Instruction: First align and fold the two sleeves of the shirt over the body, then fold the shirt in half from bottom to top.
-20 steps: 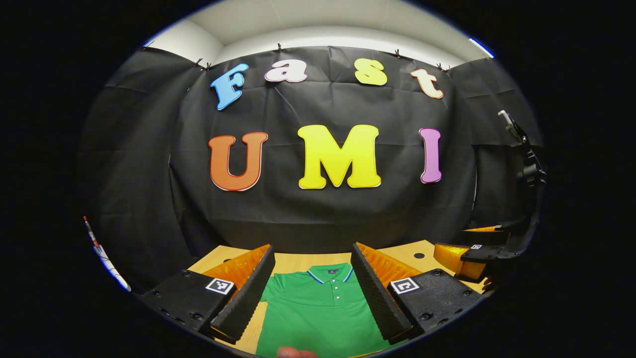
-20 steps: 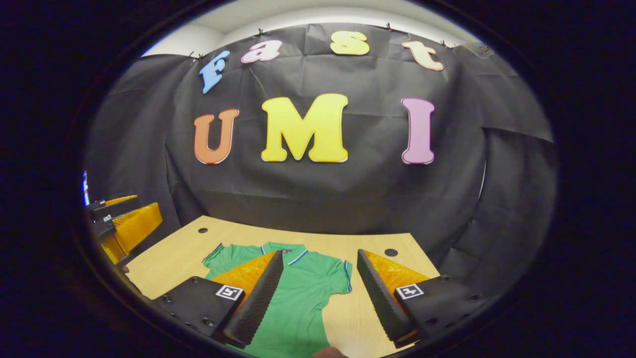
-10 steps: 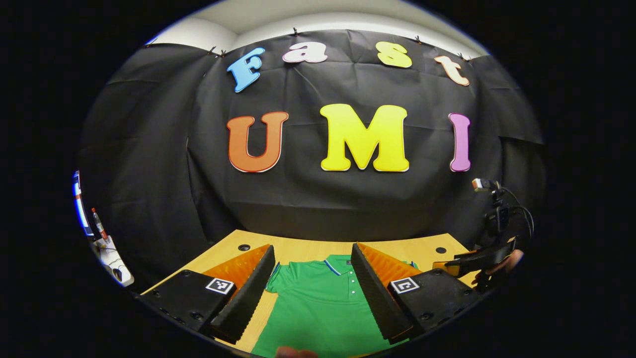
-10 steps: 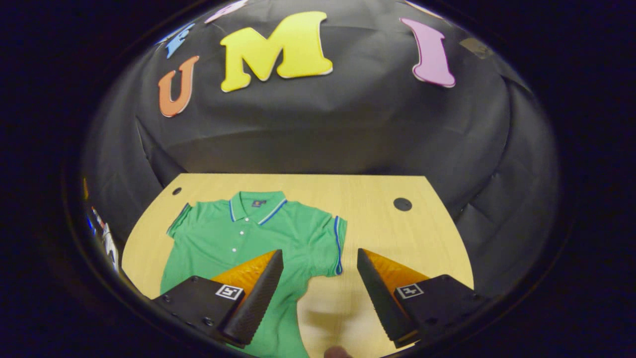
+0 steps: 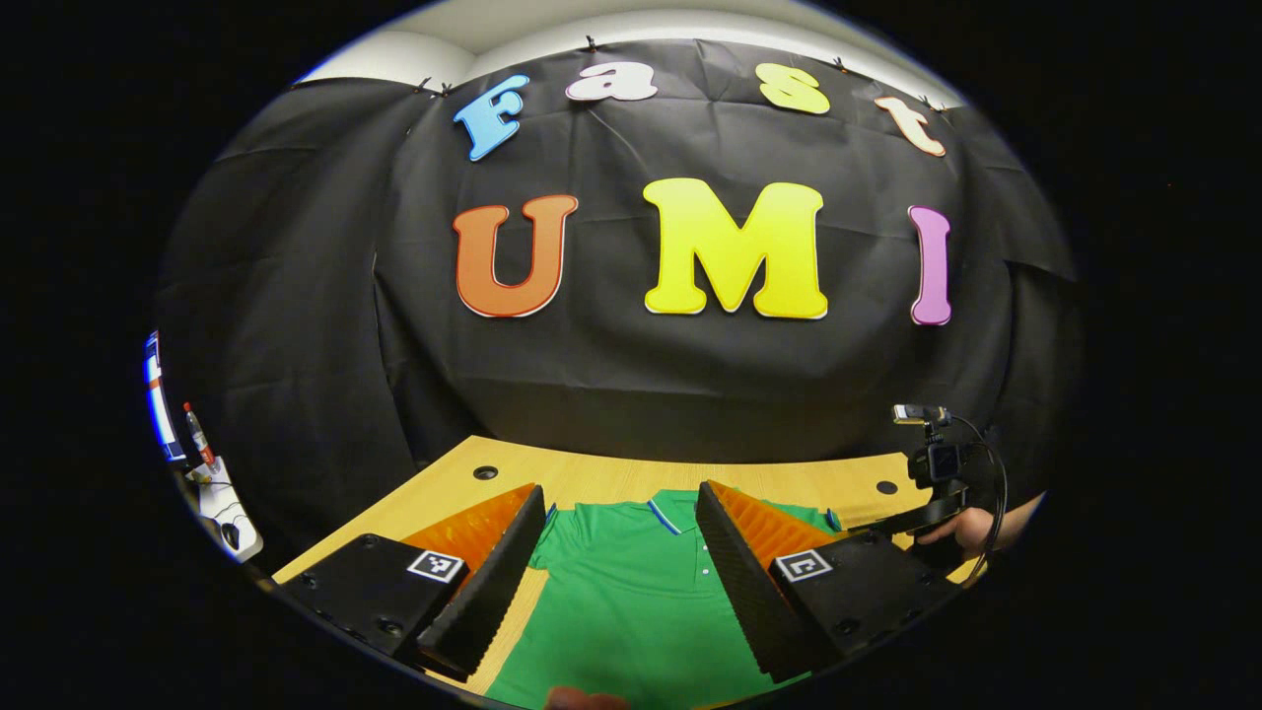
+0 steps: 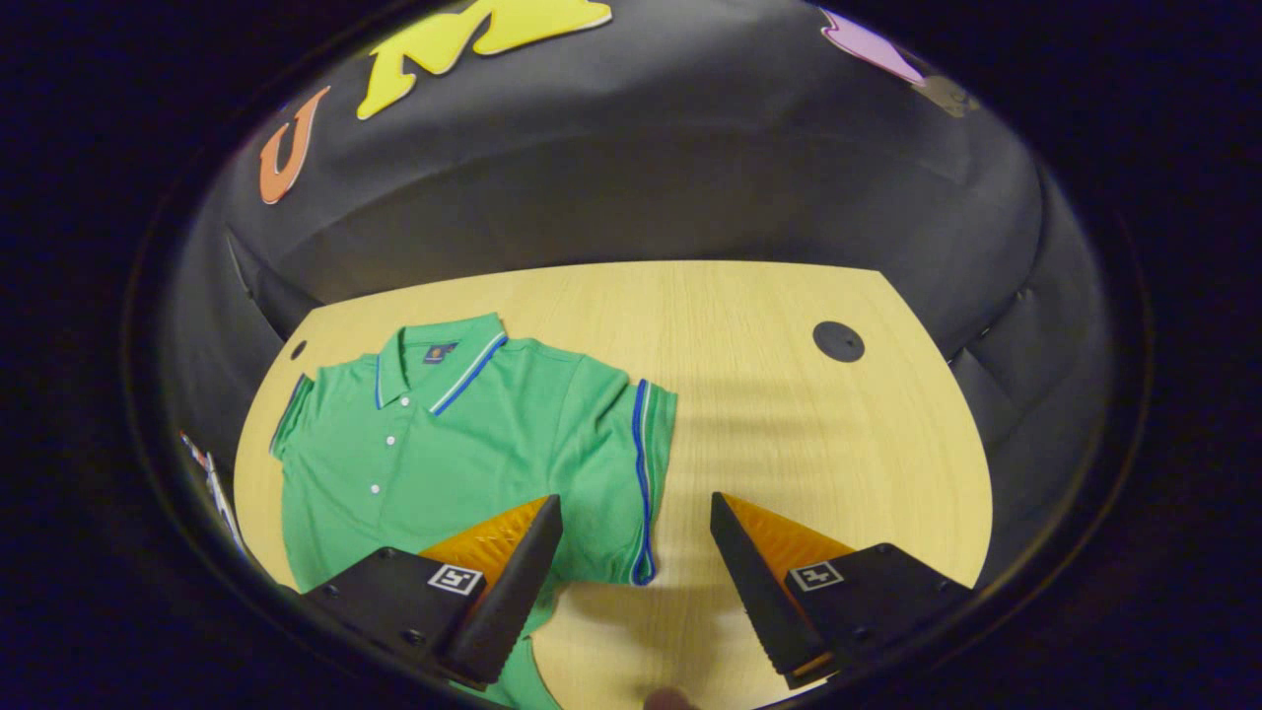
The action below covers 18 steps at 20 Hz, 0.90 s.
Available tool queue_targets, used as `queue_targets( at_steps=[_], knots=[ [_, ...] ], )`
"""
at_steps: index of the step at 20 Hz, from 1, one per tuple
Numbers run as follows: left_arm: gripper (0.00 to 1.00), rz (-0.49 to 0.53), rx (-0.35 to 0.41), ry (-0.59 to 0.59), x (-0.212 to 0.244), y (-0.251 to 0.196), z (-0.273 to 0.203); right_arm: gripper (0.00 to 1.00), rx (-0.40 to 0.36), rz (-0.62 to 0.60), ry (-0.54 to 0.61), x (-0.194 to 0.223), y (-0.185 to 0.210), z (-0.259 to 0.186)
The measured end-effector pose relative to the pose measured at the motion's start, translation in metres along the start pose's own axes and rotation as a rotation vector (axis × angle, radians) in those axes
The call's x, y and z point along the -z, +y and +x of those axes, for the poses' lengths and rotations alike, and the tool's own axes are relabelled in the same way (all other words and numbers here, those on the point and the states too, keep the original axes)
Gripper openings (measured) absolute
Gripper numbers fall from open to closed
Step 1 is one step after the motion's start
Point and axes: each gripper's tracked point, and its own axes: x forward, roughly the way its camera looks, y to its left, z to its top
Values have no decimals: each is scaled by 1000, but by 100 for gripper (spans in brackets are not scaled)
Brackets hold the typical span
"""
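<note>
Left gripper wide open, holding nothing — up above the lower part of the green short-sleeved polo shirt with blue-and-white trim, tipped only a little down, so mostly looking at the black cloth wall. Right gripper wide open too, holding nothing, tipped much more steeply down at the light wooden table. One finger over the shirt's body, the other over bare wood, with the blue-edged sleeve in the gap between them — not touching it.

Shirt flat on the table, face up, collar toward the wall, buttons down the front, both sleeves spread out to the sides, not folded yet.

In the right gripper view: whole top half of the shirt, both sleeves, a small dark round hole cover in the table off to the side.

In the left gripper view: just the collar and chest between the fingers. Also the other gripper far off at the table's edge, with a hand holding it and a small camera with a black cable on top. Some white things low at the edge, too small to tell.
</note>
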Motion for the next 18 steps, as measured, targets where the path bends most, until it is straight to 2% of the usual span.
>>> queue_targets(
  at_steps=[3, 4, 6, 8, 12, 13, 14, 18],
  knots=[
    [99, -3, -7, 28, 10, -2, 0, 96, -10, 10, 33, 3, -1, 17],
    [98, -3, -9, 33, 12, -2, 0, 94, -10, 11, 41, 5, 0, 21],
    [99, 8, -4, 38, 14, -4, 0, 94, -5, 23, 65, 11, 0, 26],
    [99, 20, -4, 41, 15, -4, -1, 63, 15, 32, 70, 10, -4, 31],
    [99, 18, -5, 45, 16, -2, -1, 14, 53, 9, 83, 9, -8, 33],
    [99, 18, -8, 46, 17, -1, -2, 13, 50, 16, 84, 8, -9, 33],
    [99, 17, -10, 47, 18, 1, -2, 4, 52, 25, 73, -2, -12, 28],
    [99, 18, -22, 52, 18, 9, -4, 5, 35, 84, 83, 4, -12, 31]
  ],
)
